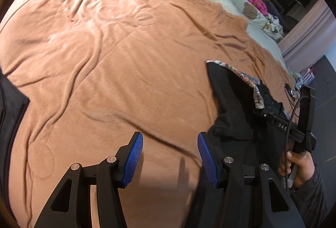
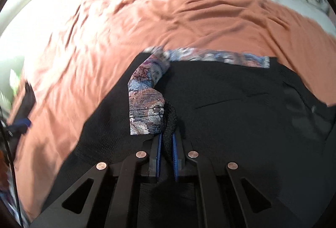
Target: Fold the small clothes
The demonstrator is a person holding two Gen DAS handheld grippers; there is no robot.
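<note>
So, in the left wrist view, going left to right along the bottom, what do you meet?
Left gripper with jaws apart over the orange blanket → black garment → right gripper's black body → hand holding it.

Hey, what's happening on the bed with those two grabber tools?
A person is folding a black garment with a patterned trim on a bed covered by an orange blanket. The right gripper is shut on a bunched fold of the black fabric near the trim. The left gripper is open over the blanket, at the garment's edge, holding nothing. The garment lies partly spread, not yet folded neatly.
</note>
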